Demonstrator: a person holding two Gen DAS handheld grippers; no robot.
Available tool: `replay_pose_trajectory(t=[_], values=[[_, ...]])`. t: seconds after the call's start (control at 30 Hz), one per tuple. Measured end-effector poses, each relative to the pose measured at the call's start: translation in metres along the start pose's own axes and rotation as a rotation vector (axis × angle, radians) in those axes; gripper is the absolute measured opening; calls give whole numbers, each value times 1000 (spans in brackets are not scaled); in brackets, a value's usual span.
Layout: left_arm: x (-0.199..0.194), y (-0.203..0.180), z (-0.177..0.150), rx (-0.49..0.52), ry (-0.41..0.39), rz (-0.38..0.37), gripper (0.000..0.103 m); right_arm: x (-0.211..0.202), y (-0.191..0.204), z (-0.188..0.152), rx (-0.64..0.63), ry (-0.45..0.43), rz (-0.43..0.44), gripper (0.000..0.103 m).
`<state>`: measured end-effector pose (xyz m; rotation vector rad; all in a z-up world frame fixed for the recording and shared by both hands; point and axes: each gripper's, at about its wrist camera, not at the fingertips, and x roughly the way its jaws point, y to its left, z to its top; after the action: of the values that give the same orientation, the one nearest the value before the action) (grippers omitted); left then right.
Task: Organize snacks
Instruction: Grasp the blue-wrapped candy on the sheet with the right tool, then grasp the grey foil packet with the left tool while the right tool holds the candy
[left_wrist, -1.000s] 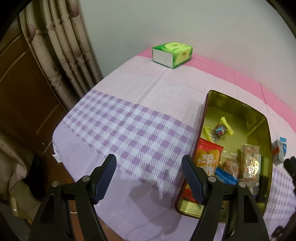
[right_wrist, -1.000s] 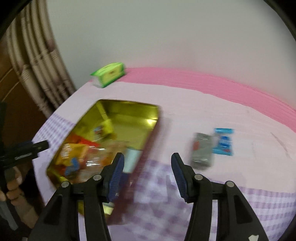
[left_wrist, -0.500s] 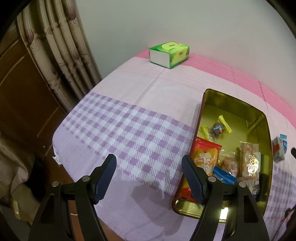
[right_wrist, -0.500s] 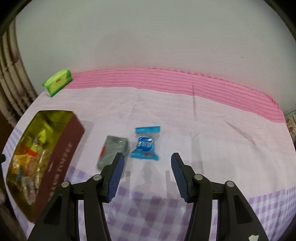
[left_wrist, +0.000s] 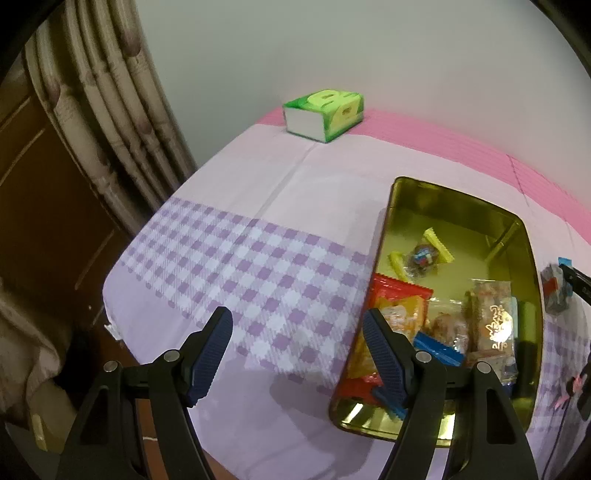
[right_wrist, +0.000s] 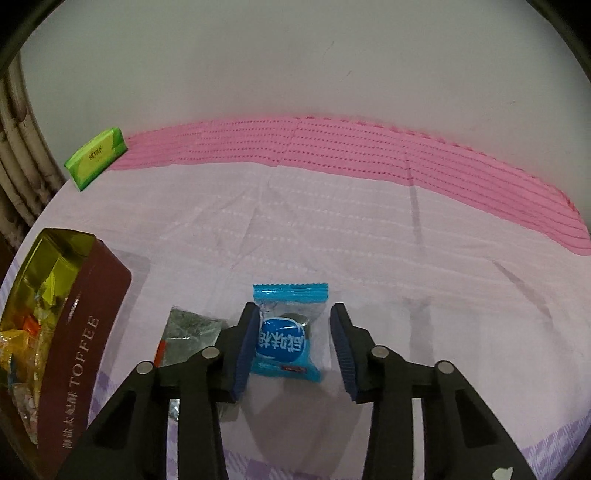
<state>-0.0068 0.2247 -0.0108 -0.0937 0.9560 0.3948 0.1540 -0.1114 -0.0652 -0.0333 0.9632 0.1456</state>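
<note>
A blue wrapped candy (right_wrist: 290, 334) lies on the tablecloth between the open fingers of my right gripper (right_wrist: 293, 343), which straddles it low over the cloth. A grey-green packet (right_wrist: 188, 332) lies just left of it, partly behind the left finger. The gold toffee tin (left_wrist: 517, 236), maroon outside (right_wrist: 85, 332), holds several snack packets (left_wrist: 399, 306). My left gripper (left_wrist: 297, 350) is open and empty, above the checked cloth beside the tin's left wall. The two loose snacks show faintly at the left wrist view's right edge (left_wrist: 554, 291).
A green tissue box (left_wrist: 325, 114) stands at the table's far left corner by the wall, also in the right wrist view (right_wrist: 96, 158). Curtains (left_wrist: 110, 122) and a wooden door hang left of the table edge (left_wrist: 122, 310).
My right gripper swung right from the tin and dropped down over the blue candy, which now sits between its fingers. The left gripper drifted slightly; the tin looks closer.
</note>
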Motion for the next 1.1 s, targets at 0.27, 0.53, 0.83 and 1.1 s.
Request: replay_pose_trajectory(t=[0.27,0.53,0.83,1.1], values=[[-14,-54,11,107,-17,-64,73,-4,-5,-11,-48,-29,-19,27],[-30,-150,32,231,-28,-271,73,-27,-69,-37,84,-48,-88,27],[-10,-241,31,333,18,-360,73,-46,-121,-61,178,-64,-153,27],[16,-281,29,375,80,-354,73,-45,-116,-58,178,-66,-151,28]])
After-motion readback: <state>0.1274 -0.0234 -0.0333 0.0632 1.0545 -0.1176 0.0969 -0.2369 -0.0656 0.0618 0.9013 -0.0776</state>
